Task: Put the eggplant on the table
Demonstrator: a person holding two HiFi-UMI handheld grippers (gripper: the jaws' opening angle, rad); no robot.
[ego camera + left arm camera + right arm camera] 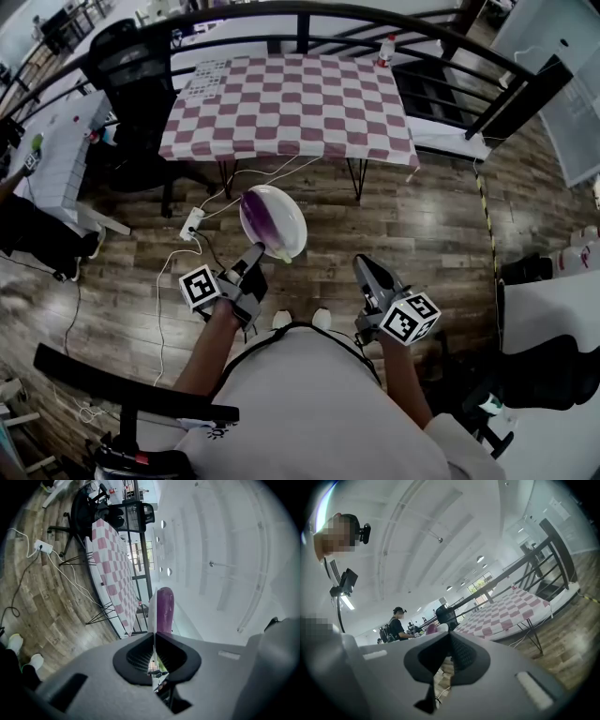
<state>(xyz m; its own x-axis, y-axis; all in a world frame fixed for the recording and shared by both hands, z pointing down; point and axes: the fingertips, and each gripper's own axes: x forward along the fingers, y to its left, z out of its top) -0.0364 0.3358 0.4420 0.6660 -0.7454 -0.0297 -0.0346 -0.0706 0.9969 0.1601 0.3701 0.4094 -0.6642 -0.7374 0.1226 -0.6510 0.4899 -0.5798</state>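
Where its jaws stand nearly together, the left tool [255, 253] clamps the rim of a white plate [287, 231], held above the wood floor [422, 216]; the purple eggplant [260, 217] lies on that plate. Right tool [367, 270]: jaws closed on each other, nothing between them. Counter [291, 103], pink-and-white checked cloth, stands well ahead of both tools.

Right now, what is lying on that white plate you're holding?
A purple eggplant lies on the plate, which the left gripper pinches by its rim. Nothing else shows on it. The plate's underside is hidden from every view.
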